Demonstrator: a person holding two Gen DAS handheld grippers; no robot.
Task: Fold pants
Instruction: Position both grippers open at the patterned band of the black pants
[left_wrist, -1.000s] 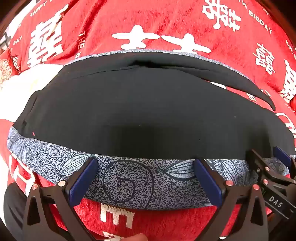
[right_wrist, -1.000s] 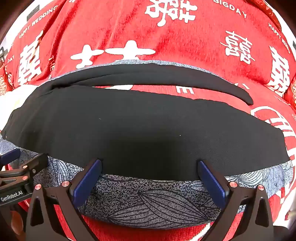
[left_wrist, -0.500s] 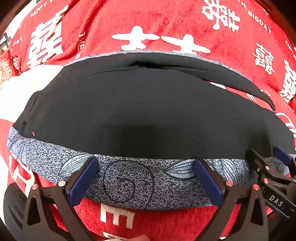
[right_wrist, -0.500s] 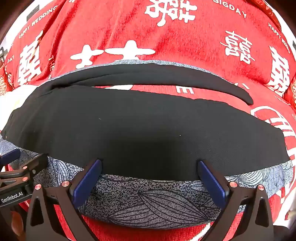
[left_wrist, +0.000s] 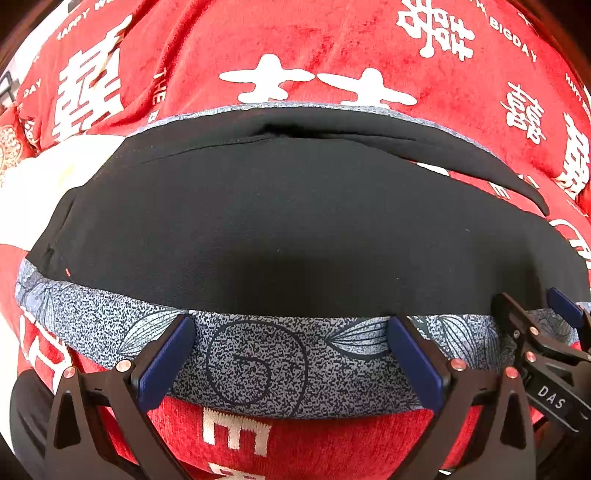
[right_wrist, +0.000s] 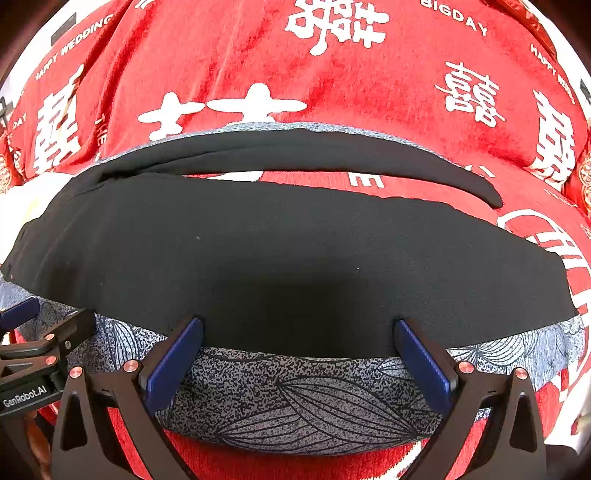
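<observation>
while both grippers (left gripper, right gripper) gape, pants cover the red blanket.

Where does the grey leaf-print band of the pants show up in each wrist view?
Left wrist: leaf-print band runs along the bottom, between the open left gripper fingers.
Right wrist: band at bottom, between the open right gripper fingers.
Shared landmark: the far black leg strip.

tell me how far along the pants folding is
Done: the pants lie flat on the red blanket, one black leg apart from the other. In hand: nothing; the left gripper and right gripper hover open at the patterned near edge. Left: gripping and folding over.
</observation>
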